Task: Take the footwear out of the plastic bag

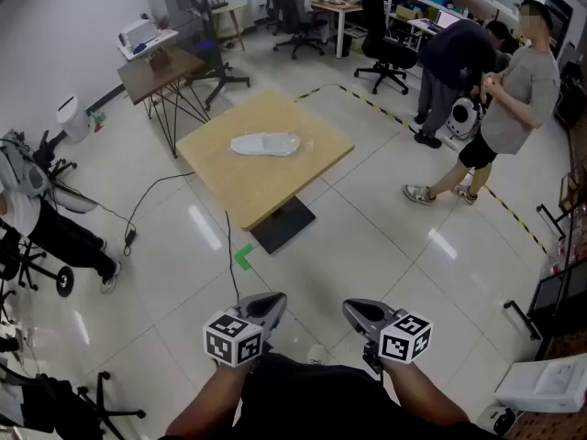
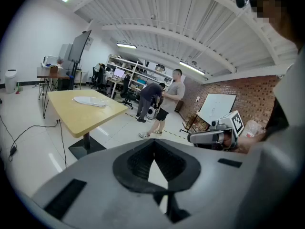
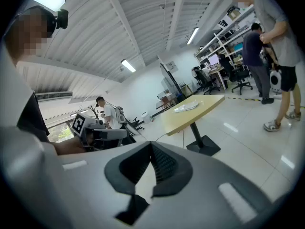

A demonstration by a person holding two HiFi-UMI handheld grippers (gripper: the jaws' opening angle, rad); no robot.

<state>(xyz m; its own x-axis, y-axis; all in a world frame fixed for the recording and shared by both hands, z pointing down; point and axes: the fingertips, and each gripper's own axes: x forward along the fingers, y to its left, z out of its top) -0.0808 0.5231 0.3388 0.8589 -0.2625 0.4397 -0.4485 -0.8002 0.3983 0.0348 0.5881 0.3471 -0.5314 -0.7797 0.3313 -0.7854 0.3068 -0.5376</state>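
Grey left gripper and grey right gripper are clenched on nothing and held low at the person's waist, likely readied for approach. Well apart at twelve o'clock, the white footwear lies inside its clear plastic bag on the square light-wood table.
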